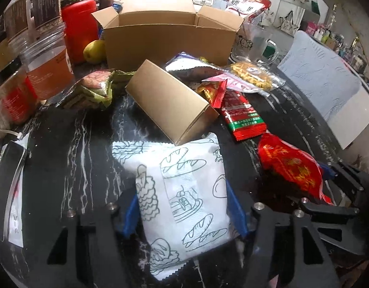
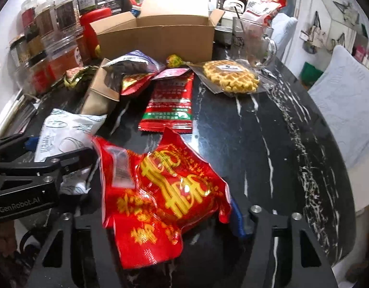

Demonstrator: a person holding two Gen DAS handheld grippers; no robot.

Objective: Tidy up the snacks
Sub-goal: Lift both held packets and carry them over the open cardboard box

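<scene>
Snacks are getting gripped: left gripper (image 1: 184,206) is squeezing the white bread packet (image 1: 184,192), right gripper (image 2: 165,213) the red packet (image 2: 165,192); lifting gently toward the open box (image 1: 170,36) seems wise.

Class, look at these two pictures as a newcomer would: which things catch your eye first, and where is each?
The white packet with bread drawings sits between the left gripper fingers, nearest that camera. The shiny red and gold packet lies in the right gripper, just beside it. Behind both, an open cardboard box stands at the back of the black marble table.
</scene>
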